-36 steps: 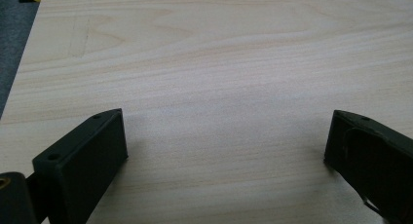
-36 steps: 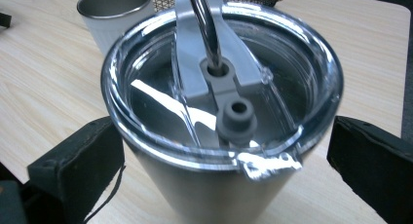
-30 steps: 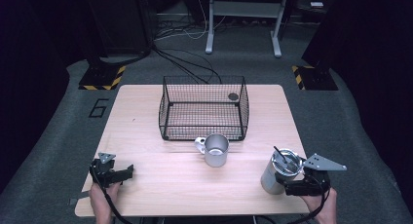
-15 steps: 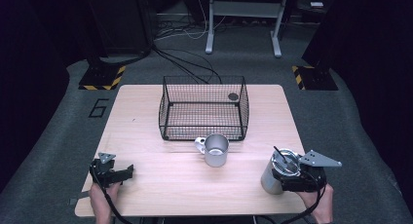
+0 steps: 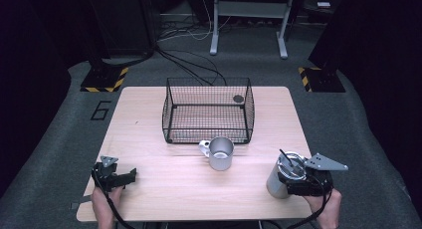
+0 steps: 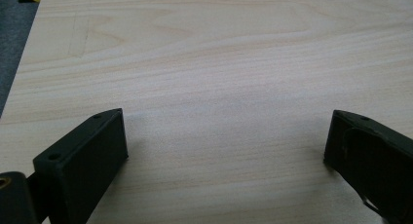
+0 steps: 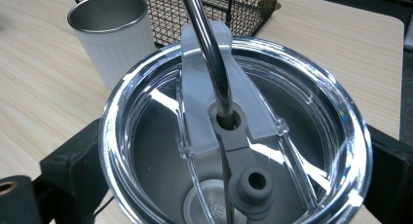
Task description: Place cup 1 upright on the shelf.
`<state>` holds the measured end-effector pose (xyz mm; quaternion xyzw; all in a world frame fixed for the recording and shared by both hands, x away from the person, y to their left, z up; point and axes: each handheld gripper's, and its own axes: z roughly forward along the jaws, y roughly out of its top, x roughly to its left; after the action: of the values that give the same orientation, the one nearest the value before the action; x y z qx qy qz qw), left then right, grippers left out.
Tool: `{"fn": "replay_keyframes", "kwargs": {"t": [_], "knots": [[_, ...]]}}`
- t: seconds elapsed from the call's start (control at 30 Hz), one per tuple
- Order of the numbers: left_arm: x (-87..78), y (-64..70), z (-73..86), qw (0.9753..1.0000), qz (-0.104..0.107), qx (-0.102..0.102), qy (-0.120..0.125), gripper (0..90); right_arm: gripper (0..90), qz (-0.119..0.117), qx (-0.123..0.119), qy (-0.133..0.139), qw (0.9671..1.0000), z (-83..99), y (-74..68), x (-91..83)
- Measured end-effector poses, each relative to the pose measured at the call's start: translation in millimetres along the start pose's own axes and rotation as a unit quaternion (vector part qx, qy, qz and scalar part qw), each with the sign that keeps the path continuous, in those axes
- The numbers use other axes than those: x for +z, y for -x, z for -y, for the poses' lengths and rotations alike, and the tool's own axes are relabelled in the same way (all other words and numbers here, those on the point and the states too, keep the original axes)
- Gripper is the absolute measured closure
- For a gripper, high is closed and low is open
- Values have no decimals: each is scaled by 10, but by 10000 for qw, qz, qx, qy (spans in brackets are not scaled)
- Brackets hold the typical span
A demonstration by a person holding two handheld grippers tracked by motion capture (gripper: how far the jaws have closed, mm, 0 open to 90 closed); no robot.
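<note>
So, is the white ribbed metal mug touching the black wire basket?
Apart. In the high view, a strip of bare table shows between the mug and the basket.

- Left tongs (image 5: 130, 174) low at the near-left corner of the surface (image 5: 149, 139), jaws spread wide with bare wood between them, pointing right.
- Left hand (image 5: 102, 198) gripping from behind, forearm entering from the near edge.
- Right tongs (image 5: 286, 181) at the near-right, jaws either side of a steel tumbler (image 7: 234, 151), against its walls.
- Right hand (image 5: 326, 209) behind, grey plate on top.
</note>
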<state>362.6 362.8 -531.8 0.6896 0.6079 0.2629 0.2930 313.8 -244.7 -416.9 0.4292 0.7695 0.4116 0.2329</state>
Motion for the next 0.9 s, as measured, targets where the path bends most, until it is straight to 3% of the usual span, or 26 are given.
{"fn": "replay_keyframes", "kwargs": {"t": [0.9], "knots": [[-1,8,4,10000,8,-7,6,19,32,41,-154,62,9999,-166,-37,26]]}}
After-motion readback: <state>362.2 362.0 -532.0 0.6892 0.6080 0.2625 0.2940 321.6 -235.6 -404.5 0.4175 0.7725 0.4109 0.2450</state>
